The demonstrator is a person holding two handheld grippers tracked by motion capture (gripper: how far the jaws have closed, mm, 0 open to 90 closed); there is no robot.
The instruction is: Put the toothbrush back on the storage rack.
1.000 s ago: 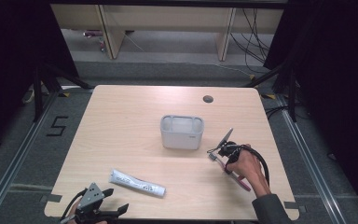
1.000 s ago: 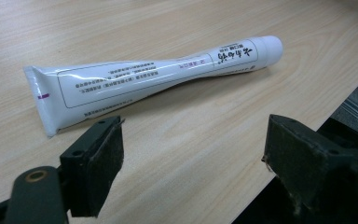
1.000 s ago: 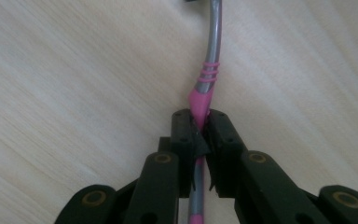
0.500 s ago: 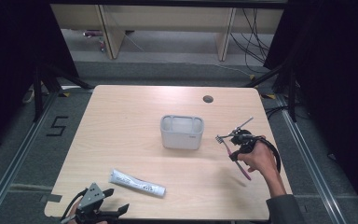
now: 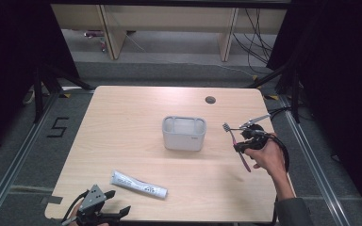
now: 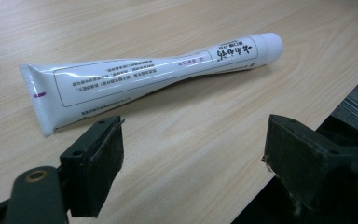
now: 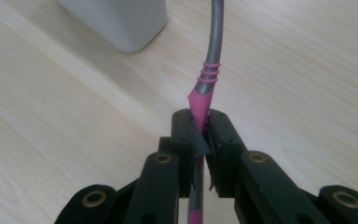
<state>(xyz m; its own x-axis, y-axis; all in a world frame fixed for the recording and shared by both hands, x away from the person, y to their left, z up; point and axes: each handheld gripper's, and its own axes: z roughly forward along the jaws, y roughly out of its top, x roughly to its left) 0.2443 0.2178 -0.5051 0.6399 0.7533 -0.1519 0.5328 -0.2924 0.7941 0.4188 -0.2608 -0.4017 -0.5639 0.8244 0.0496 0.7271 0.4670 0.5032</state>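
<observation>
A pink and grey toothbrush (image 5: 230,134) hangs above the right side of the table, with my right gripper (image 5: 239,145) shut on its handle. In the right gripper view the jaws pinch the pink part of the toothbrush (image 7: 204,91), and its grey neck runs up past the grey holder (image 7: 116,21). That grey holder (image 5: 184,133) stands upright mid-table, left of the brush head. A white toothpaste tube (image 5: 139,184) lies flat near the front edge. My left gripper (image 5: 115,203) rests open at the front left corner, the tube (image 6: 144,77) just beyond its jaws, untouched.
A small dark round hole (image 5: 210,100) sits in the wooden table (image 5: 132,117) near its far edge. The left gripper's right jaw hangs over the table's front edge. Shelving legs and cables stand on the floor behind the table.
The right hand has lifted the toothbrush off the table and carried it up and to the right. The left gripper, tube and holder have kept still.
</observation>
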